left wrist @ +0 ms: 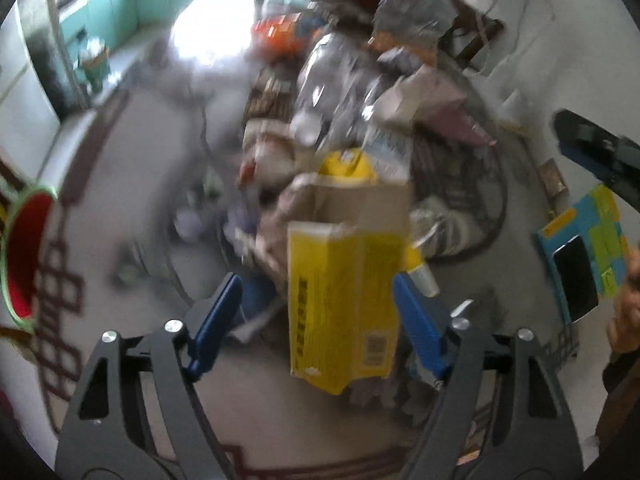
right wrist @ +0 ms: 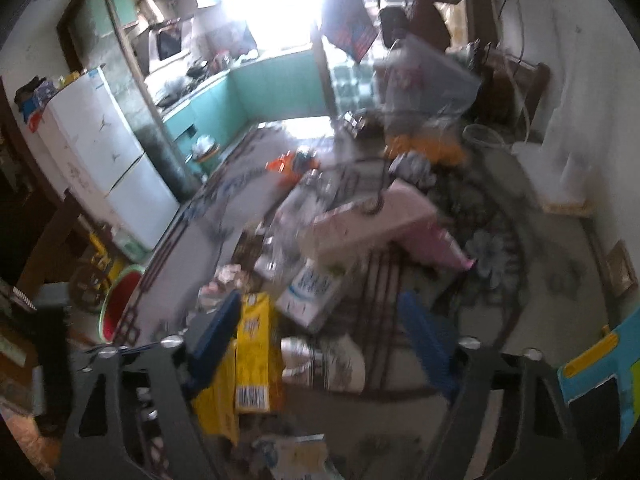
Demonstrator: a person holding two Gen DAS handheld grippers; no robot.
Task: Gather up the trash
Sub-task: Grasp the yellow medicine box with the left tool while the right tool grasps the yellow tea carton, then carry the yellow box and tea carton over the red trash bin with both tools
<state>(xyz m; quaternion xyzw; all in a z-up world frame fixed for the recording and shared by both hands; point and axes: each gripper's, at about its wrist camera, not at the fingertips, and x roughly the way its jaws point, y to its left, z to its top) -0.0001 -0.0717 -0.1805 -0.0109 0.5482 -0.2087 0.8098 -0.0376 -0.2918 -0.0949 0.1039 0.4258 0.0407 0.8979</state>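
Both views are blurred by motion. A yellow carton box (left wrist: 340,304) with an open brown top stands on the table among piled trash; it also shows in the right wrist view (right wrist: 252,356). My left gripper (left wrist: 316,320) is open, its blue fingers (left wrist: 218,320) on either side of the box without gripping it. My right gripper (right wrist: 324,344) is open and empty above a white bottle (right wrist: 324,364) and a white-blue carton (right wrist: 312,296). The right gripper's tip (left wrist: 600,152) shows at the left view's right edge.
Plastic bags (left wrist: 340,64), a pink box (right wrist: 372,220) and wrappers crowd the table. A red bucket with a green rim (left wrist: 22,256) stands on the floor at left. A blue-green board with a phone (left wrist: 580,256) lies at right. A fridge (right wrist: 108,156) and teal cabinets stand behind.
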